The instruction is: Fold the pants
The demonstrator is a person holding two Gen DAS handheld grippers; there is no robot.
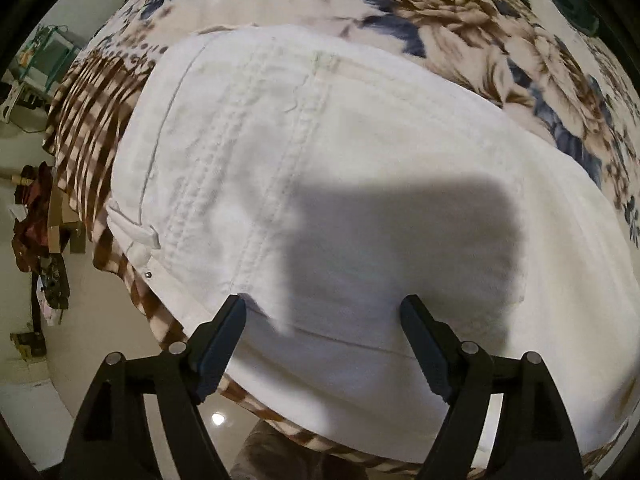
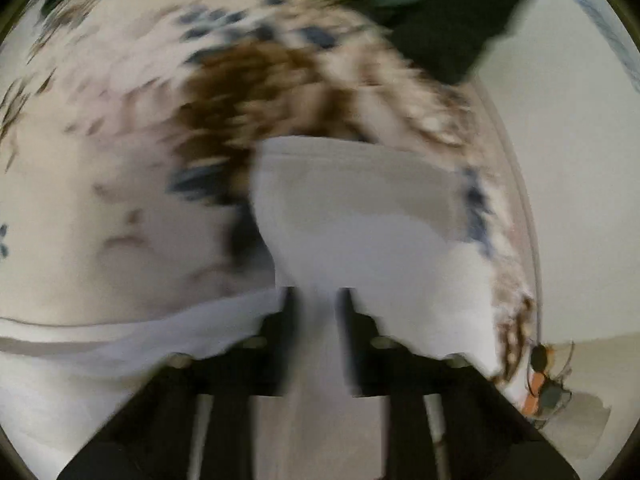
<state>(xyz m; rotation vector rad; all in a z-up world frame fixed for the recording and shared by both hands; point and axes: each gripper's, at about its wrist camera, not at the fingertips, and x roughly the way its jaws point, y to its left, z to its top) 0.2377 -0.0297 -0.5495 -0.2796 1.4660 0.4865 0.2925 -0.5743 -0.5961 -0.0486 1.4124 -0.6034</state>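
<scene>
White pants [image 1: 360,184] lie flat on a floral blanket [image 1: 460,20], with the waistband and a belt loop [image 1: 134,230] at the left. My left gripper [image 1: 324,308] is open and empty, its black fingers hovering over the near edge of the pants. In the right wrist view, which is blurred by motion, my right gripper [image 2: 316,296] is shut on a fold of the white pants [image 2: 360,232], and the cloth hangs and drapes from between its fingers over the blanket [image 2: 120,140].
The blanket's striped brown border [image 1: 88,120] falls off the bed edge at the left. Beyond it is a tiled floor [image 1: 100,312] with clutter and dark red cloth [image 1: 32,216]. A dark garment [image 2: 448,12] lies at the bed's far right. An orange-and-black object [image 2: 540,384] sits on the floor.
</scene>
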